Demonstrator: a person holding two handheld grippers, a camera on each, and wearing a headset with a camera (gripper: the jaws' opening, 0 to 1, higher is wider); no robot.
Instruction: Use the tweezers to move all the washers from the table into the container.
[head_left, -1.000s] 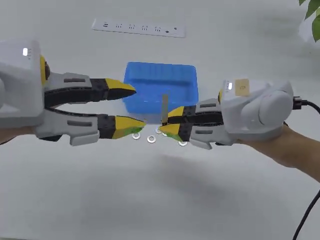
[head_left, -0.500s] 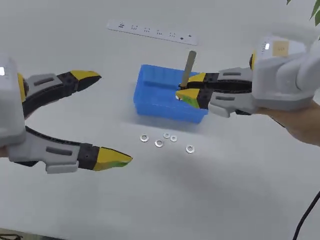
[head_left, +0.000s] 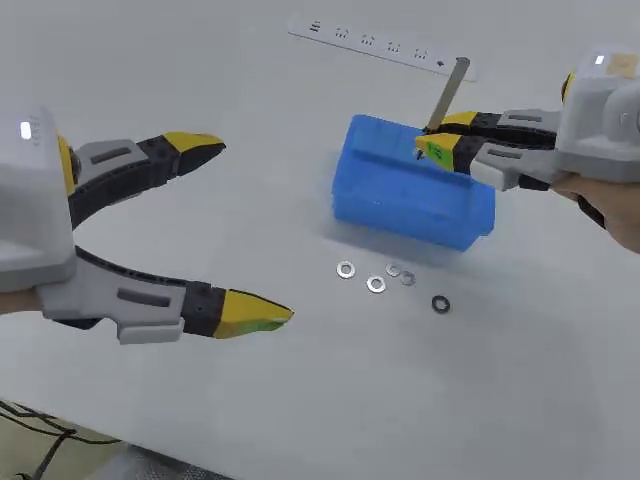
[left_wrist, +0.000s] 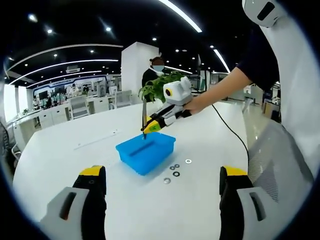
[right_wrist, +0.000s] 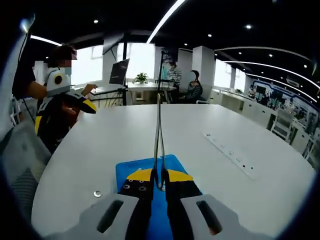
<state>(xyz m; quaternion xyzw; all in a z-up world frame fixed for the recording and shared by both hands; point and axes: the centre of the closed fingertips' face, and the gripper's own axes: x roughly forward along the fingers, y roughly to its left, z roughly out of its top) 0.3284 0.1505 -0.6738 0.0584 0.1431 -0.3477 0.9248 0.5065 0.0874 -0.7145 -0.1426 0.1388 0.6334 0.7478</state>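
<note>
The blue container (head_left: 410, 205) sits on the white table (head_left: 300, 400). Several washers (head_left: 376, 285) lie in a loose row just in front of it. My right gripper (head_left: 430, 150) hovers over the container's far right rim, shut on the tweezers (head_left: 449, 92), whose long end sticks upward. Whether a washer is in the tweezers cannot be made out. In the right gripper view the tweezers (right_wrist: 158, 135) rise from the shut gripper (right_wrist: 159, 176) above the container (right_wrist: 129, 169). My left gripper (head_left: 250, 232) stands wide open at the left, holding nothing; its own view shows the container (left_wrist: 145, 150) and washers (left_wrist: 175, 170) ahead.
A white power strip (head_left: 380, 45) lies behind the container at the table's far side. Dark cables (head_left: 40, 420) hang near the front left edge. A potted plant (left_wrist: 157, 87) and other desks with people stand in the background.
My right gripper has lifted the tweezers from the washers and carried them back over the container. The left gripper has drawn away to the left and spread wider. The head view has shifted.
</note>
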